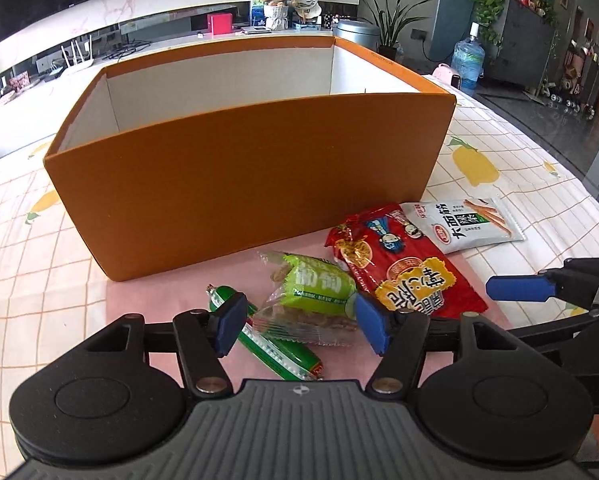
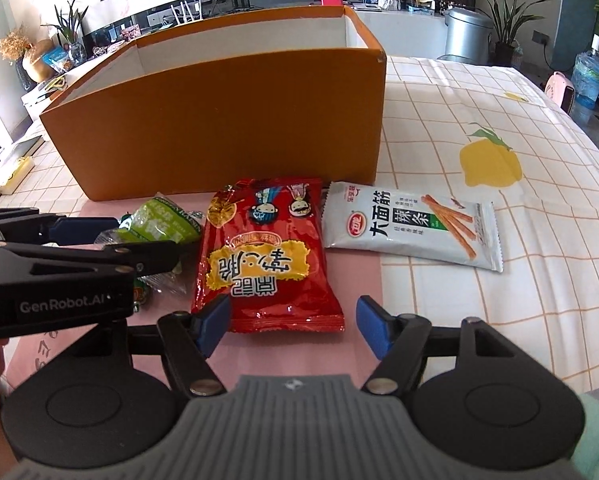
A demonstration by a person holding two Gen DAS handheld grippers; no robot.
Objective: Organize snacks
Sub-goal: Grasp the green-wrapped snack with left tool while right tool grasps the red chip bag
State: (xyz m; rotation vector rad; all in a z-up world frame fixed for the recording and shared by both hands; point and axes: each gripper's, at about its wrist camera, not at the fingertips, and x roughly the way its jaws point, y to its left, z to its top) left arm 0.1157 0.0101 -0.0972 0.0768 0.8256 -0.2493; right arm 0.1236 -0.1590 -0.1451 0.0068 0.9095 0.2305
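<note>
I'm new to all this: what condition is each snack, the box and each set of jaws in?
Orange box: open-topped, upright.
Red bag: flat, sealed.
White packet: flat, sealed.
Green-labelled pack: lying, sealed.
Green sausage: lying.
Left gripper: jaws open.
Right gripper: jaws open.

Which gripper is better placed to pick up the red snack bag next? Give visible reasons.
Right. The right gripper is open, and the near end of the red snack bag lies between its fingertips. The left gripper is open around the green-labelled clear packet, with the red bag off to its side.
</note>
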